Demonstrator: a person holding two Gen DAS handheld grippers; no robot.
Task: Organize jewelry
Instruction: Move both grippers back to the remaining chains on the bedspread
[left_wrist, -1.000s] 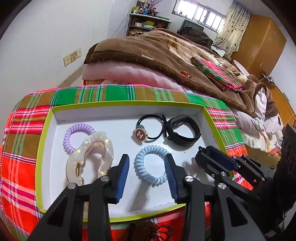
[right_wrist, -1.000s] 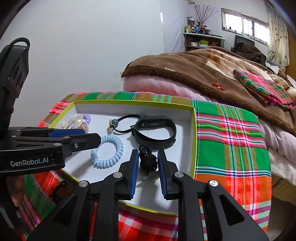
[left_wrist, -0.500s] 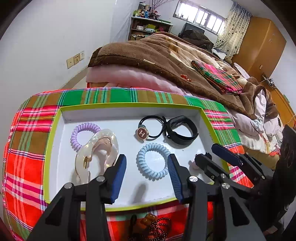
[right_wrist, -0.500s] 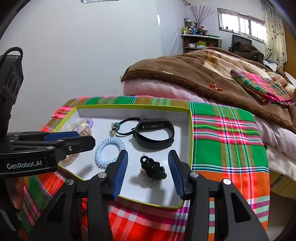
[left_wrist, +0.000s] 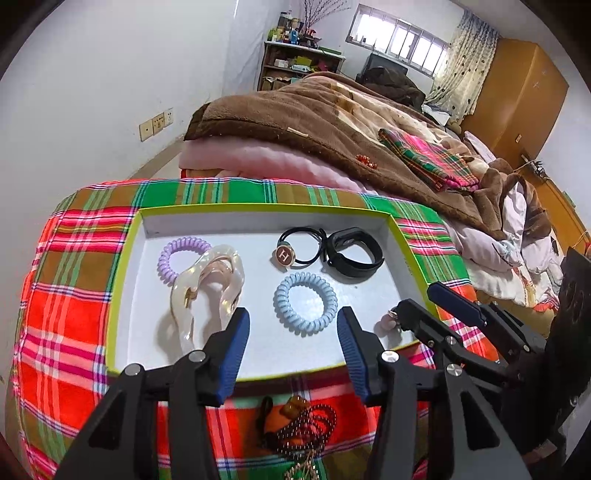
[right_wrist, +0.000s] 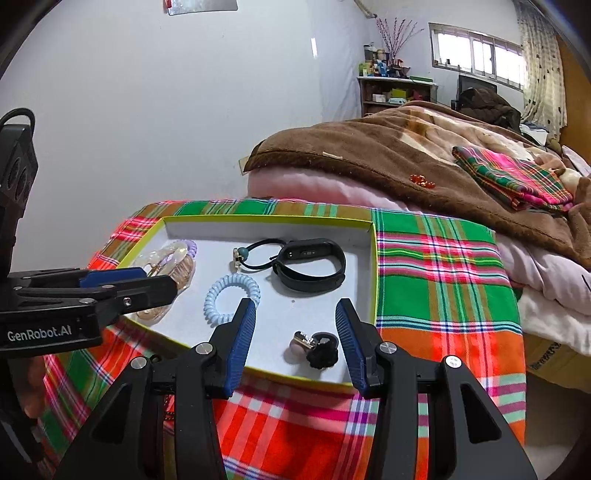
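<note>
Lying outside the tray (left_wrist: 122, 266), at the bottom centre of the left wrist frame, a tangle of dark beads with an amber piece (left_wrist: 299, 424) is seen on the plaid cloth (left_wrist: 66, 321), just below the tray's near rim. This is judged to be what remains to be sorted. It sits directly under and slightly behind the left gripper (left_wrist: 291, 347), whose jaws are spread wide and hold nothing. A pull back and a drop would be called for, not a reach forward. No clear long axis can be read from the heap; part of it is cut off by the frame's lower edge.

The right gripper (right_wrist: 295, 339) is likewise spread wide and empty. Between its fingertips, in the lower centre of the right wrist frame, a black hair tie with a pale charm (right_wrist: 314, 349) rests on the tray floor near the near rim, touched by neither finger.

The left gripper is judged the nearer to the beads; the right gripper's body stands at the lower right of the left frame, close alongside, so room to that side is tight. Open cloth is seen to the left. Within the tray, bare floor is left between the blue coil tie (left_wrist: 306, 302) and the near rim. The black band (left_wrist: 352, 253) lies toward the far right corner.
</note>
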